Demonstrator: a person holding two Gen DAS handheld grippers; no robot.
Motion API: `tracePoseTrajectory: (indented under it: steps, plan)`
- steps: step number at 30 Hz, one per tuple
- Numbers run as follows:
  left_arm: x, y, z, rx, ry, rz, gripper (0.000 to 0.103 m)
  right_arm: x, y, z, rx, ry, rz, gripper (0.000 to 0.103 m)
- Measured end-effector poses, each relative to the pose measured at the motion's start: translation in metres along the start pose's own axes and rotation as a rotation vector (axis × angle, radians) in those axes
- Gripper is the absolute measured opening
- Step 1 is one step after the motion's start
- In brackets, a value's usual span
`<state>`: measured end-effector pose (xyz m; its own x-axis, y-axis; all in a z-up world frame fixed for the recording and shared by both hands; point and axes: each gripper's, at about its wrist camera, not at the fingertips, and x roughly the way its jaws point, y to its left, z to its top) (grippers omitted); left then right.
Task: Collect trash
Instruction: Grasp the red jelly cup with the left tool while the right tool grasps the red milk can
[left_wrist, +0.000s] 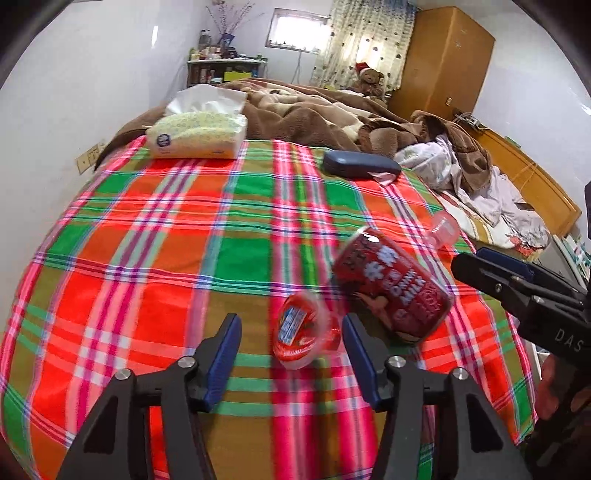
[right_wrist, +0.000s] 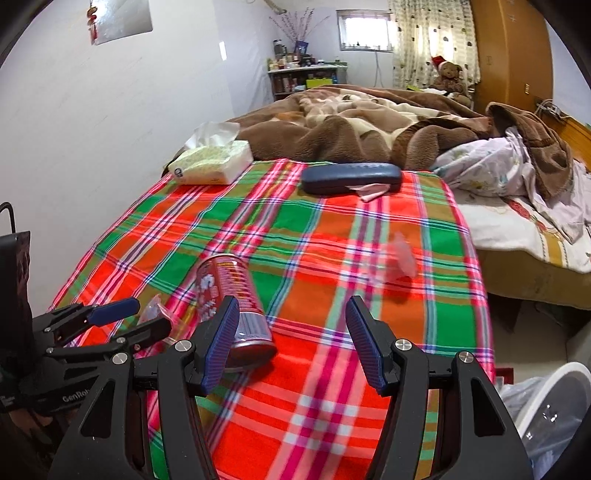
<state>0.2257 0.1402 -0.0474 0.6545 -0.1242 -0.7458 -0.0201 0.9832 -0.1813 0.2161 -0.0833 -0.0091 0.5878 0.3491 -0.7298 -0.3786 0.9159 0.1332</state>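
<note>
— What's on the bed?

— A red, green and pink plaid bedspread (left_wrist: 155, 236), with a tissue pack (left_wrist: 197, 134) and a dark glasses case (left_wrist: 360, 165) near the rumpled brown blanket (right_wrist: 354, 129). A teddy bear (right_wrist: 448, 75) sits by the curtain.

— And the trash?

— A red milk can (left_wrist: 393, 286) lies on its side; a small red cup (left_wrist: 304, 328) sits between the left hand-held gripper (left_wrist: 291, 360) pads, untouched, jaws apart. The right hand-held gripper (right_wrist: 291, 343) is open, empty. A lined bin (right_wrist: 554, 417) stands beside the bed.
</note>
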Motion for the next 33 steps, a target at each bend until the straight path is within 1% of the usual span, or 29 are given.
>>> tracePoseTrajectory:
  steps: [5,8,11,15,20,21,23,24,26,27,28,31,33]
  plan:
    - [-0.002,0.012,-0.001,-0.011,0.004,0.009,0.048,0.005,0.009,0.003,0.0,0.008,0.047,0.061]
    - [-0.003,0.016,-0.004,-0.021,0.008,-0.003,0.048,0.01,0.019,0.003,-0.031,0.017,0.062,0.061]
    - [-0.002,0.025,-0.006,-0.039,0.016,0.013,0.048,0.018,0.027,0.002,-0.059,0.036,0.068,0.061]
    - [0.002,0.038,-0.005,-0.097,0.034,-0.029,0.048,0.027,0.034,0.002,-0.082,0.062,0.063,0.061]
    - [0.002,0.041,-0.002,-0.117,0.028,-0.062,0.048,0.038,0.035,0.002,-0.078,0.091,0.065,0.061]
    - [0.002,0.042,-0.001,-0.123,0.024,-0.064,0.049,0.04,0.035,0.002,-0.076,0.097,0.066,0.061]
    - [0.003,0.042,0.001,-0.127,0.021,-0.064,0.058,0.043,0.035,0.002,-0.069,0.106,0.069,0.061]
    - [0.004,0.042,0.002,-0.128,0.022,-0.068,0.06,0.044,0.034,0.002,-0.063,0.109,0.075,0.061]
    - [0.006,0.039,0.005,-0.108,0.019,-0.087,0.061,0.046,0.033,0.002,-0.056,0.115,0.08,0.061]
    - [0.007,0.037,0.007,-0.097,0.018,-0.08,0.061,0.047,0.034,0.002,-0.056,0.116,0.08,0.06]
    - [0.009,0.037,0.009,-0.089,0.02,-0.075,0.061,0.047,0.034,0.002,-0.058,0.114,0.079,0.056]
    - [0.016,0.038,0.014,-0.08,0.038,-0.057,0.066,0.047,0.032,0.002,-0.054,0.107,0.064,0.056]
    - [0.021,0.038,0.017,-0.079,0.047,-0.068,0.067,0.047,0.03,0.002,-0.046,0.106,0.069,0.056]
